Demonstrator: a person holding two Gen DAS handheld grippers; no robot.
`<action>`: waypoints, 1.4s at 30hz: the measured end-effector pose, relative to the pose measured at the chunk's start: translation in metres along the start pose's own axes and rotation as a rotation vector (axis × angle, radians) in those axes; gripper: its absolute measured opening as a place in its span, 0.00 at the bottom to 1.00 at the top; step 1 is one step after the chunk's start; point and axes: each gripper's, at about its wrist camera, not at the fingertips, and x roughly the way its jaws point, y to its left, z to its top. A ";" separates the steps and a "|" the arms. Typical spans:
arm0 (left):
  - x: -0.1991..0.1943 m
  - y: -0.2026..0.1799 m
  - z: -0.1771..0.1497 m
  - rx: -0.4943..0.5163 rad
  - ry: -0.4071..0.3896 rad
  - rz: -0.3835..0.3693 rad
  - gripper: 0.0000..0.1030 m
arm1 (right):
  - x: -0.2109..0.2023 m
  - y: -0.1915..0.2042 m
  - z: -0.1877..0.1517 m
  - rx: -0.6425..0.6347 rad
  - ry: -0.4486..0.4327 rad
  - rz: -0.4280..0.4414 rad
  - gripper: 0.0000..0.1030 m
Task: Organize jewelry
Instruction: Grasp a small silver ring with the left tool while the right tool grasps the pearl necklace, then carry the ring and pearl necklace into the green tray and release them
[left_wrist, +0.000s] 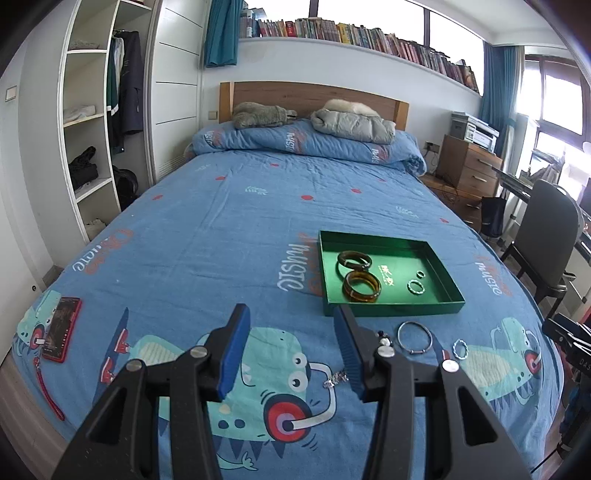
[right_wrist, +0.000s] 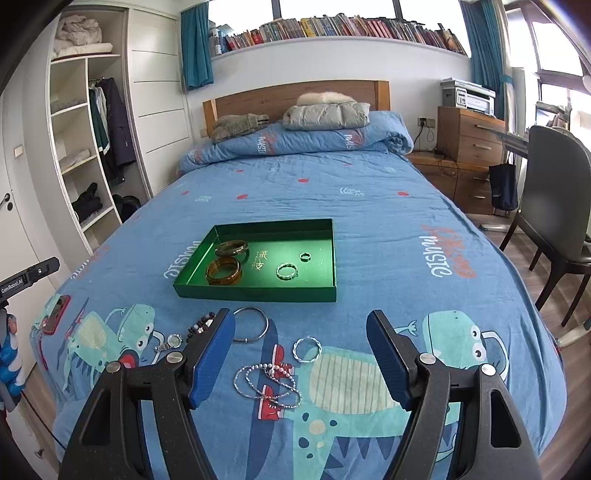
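Observation:
A green tray (left_wrist: 391, 308) (right_wrist: 255, 293) lies on the blue bed. It holds a dark bangle (right_wrist: 232, 247), an amber bangle (right_wrist: 223, 270), a silver ring (right_wrist: 286, 271) and a small ring (right_wrist: 305, 256). On the cover in front of the tray lie a thin silver bangle (right_wrist: 251, 324) (left_wrist: 414, 337), a twisted silver ring (right_wrist: 306, 350) (left_wrist: 460, 348), a bead necklace (right_wrist: 271, 380), a watch (right_wrist: 170, 342) and dark beads (right_wrist: 201, 325). My left gripper (left_wrist: 291, 328) is open and empty. My right gripper (right_wrist: 301, 334) is open and empty above the necklace.
A red phone (left_wrist: 61, 328) (right_wrist: 55, 314) lies at the bed's left edge. A folded quilt (left_wrist: 306, 142) with jackets lies at the headboard. A chair (right_wrist: 554, 206) and wooden drawers (right_wrist: 469, 136) stand to the right, an open wardrobe (left_wrist: 92, 122) to the left.

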 end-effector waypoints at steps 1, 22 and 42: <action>0.004 -0.004 -0.006 0.006 0.010 -0.020 0.44 | 0.003 -0.001 -0.003 -0.001 0.009 0.003 0.71; 0.140 -0.127 -0.101 0.221 0.333 -0.319 0.44 | 0.119 -0.002 -0.074 -0.090 0.340 0.164 0.46; 0.177 -0.153 -0.113 0.305 0.347 -0.308 0.18 | 0.159 0.024 -0.094 -0.254 0.410 0.107 0.12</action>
